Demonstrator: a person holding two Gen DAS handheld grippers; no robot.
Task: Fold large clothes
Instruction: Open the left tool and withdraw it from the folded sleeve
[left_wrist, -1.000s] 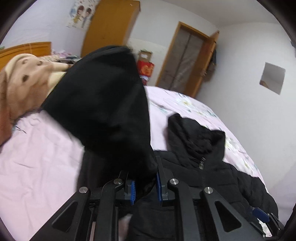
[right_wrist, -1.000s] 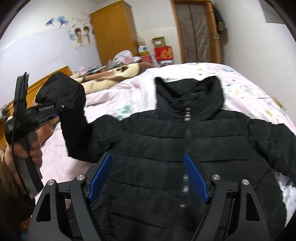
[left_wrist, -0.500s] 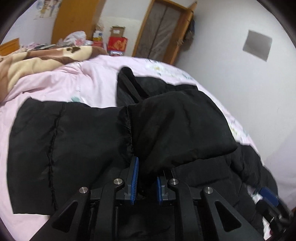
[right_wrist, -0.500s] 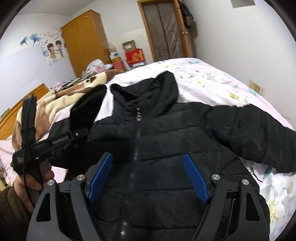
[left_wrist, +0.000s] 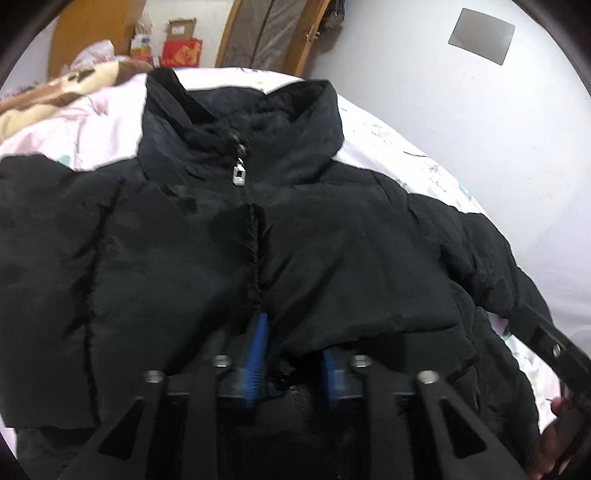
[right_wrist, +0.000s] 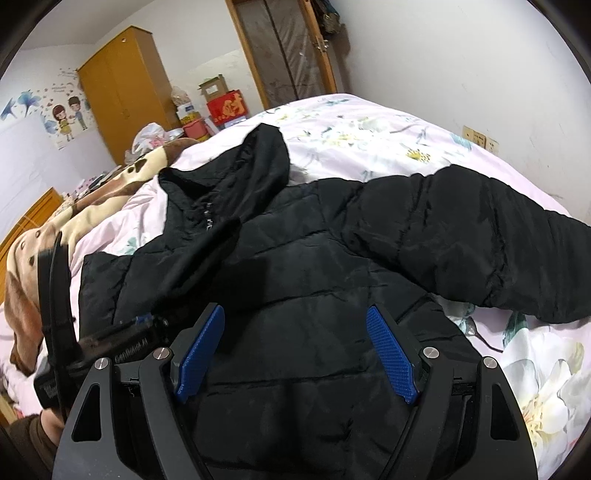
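left gripper (left_wrist: 291, 360): jaws pinch sleeve (left_wrist: 362, 280), laying it across jacket (right_wrist: 295, 295) | right gripper (right_wrist: 295, 350): jaws wide, empty, above hem

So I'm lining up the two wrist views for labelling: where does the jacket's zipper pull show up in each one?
Left wrist: the silver zipper pull hangs just below the collar, upper centre of the picture.
Right wrist: the zipper pull is small, at centre-left, just above the folded-over sleeve.
Shared landmark: the red box by the door, beyond the bed.
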